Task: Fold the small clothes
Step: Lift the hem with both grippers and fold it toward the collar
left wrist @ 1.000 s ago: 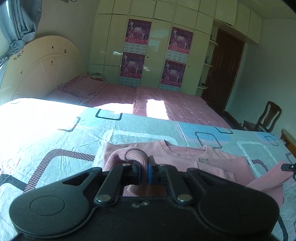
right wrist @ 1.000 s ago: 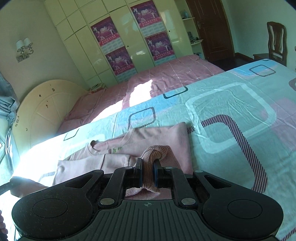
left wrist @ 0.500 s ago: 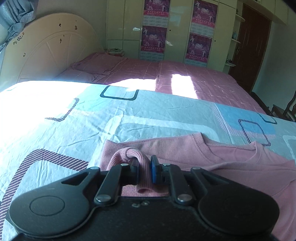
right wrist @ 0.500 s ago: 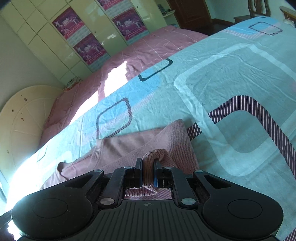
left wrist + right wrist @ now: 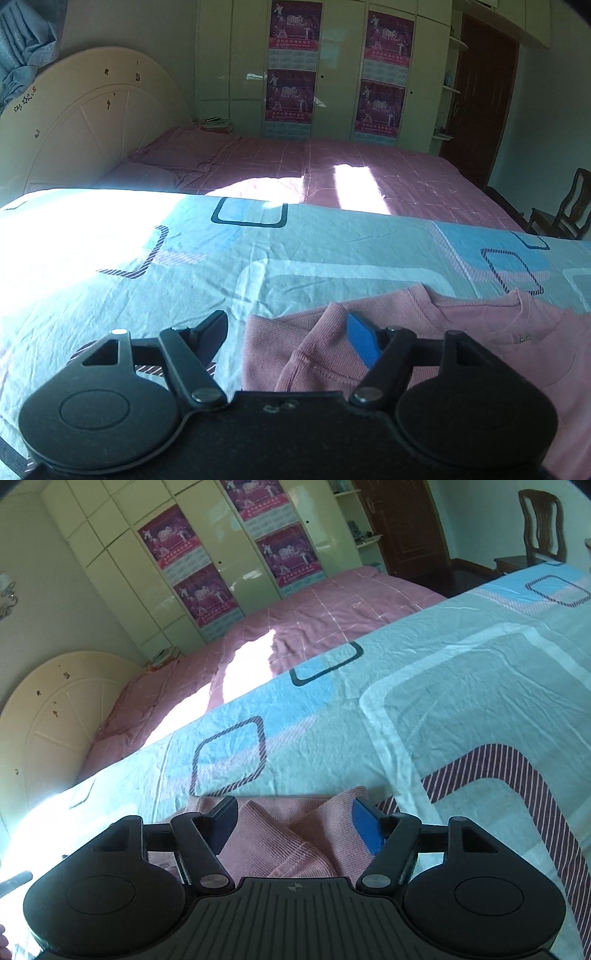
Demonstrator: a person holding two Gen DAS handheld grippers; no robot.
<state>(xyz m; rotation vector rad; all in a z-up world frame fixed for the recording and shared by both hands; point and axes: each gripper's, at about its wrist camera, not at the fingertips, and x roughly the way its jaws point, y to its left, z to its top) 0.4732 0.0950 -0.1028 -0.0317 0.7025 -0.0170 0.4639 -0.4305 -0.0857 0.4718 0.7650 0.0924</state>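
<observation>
The sweater (image 5: 480,343) is plain dusty pink in a fine rib. Under it the bedsheet (image 5: 258,258) is pale aqua, printed with white bands, sky-blue patches and dark rounded squares, some striped maroon. At twelve o'clock the far bedspread (image 5: 369,173) is pink with a thin white grid. The headboard (image 5: 85,122) at ten o'clock is cream; the posters (image 5: 291,96) are magenta.

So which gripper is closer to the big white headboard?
Left. The left gripper is at the pink sweater's edge on the headboard's side. The right gripper is at the sweater's opposite edge, farther from it.
</observation>
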